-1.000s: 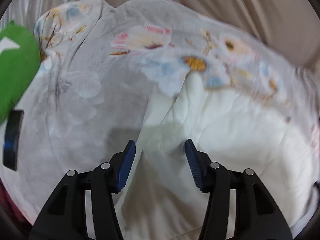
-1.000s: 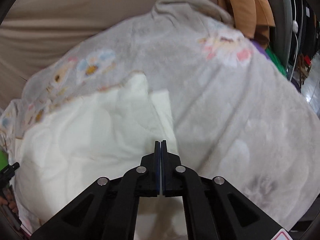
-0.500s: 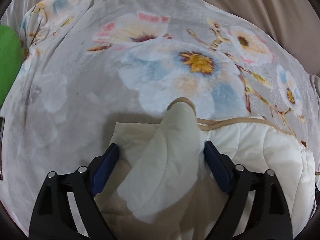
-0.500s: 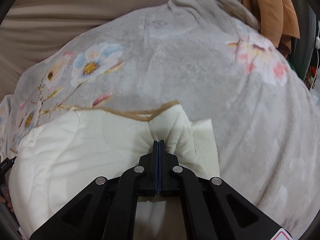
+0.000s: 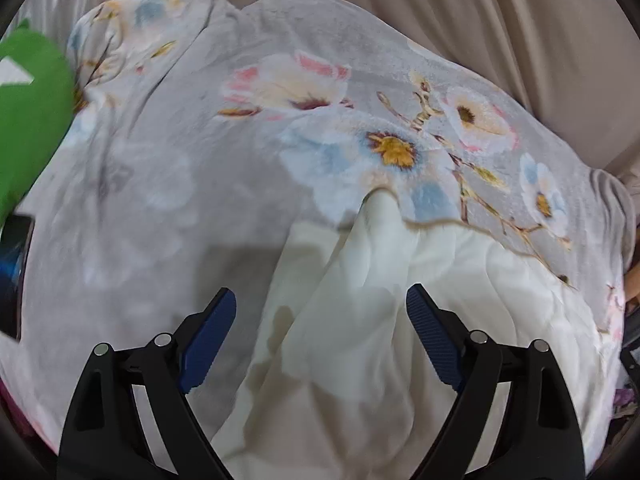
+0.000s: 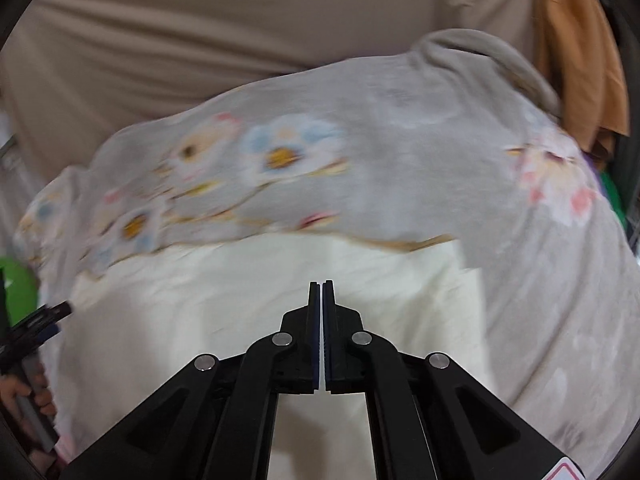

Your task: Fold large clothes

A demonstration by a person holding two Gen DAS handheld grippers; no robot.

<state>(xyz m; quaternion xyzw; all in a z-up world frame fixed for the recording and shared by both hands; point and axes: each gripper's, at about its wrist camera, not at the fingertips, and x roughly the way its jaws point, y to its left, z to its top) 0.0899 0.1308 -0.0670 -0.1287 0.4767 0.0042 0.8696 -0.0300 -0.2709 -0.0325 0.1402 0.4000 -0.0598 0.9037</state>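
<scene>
Where the floral blanket point(image 5: 224, 168) lies spread face-up over the beige sofa point(image 5: 500, 40), its cream quilted underside point(image 5: 460, 292) is turned over the near part, and the tan-piped edge point(image 5: 472, 222) of that flap runs left to right across my front. Left gripper point(image 5: 320, 316): released, jaws spread wide either side of a raised cream ridge that runs straight away from me, touching neither pad as far as I can see. Right gripper point(image 6: 321, 292): clenched over the cream flap; whether fabric is pinched between the pads I cannot tell, the view being blurred. Judgement: the left is nearer a graspable fold, lying directly ahead, lengthwise between its jaws. Also present: green object point(image 5: 28, 120) at far left, orange cloth point(image 6: 576, 52) hanging at far right.
</scene>
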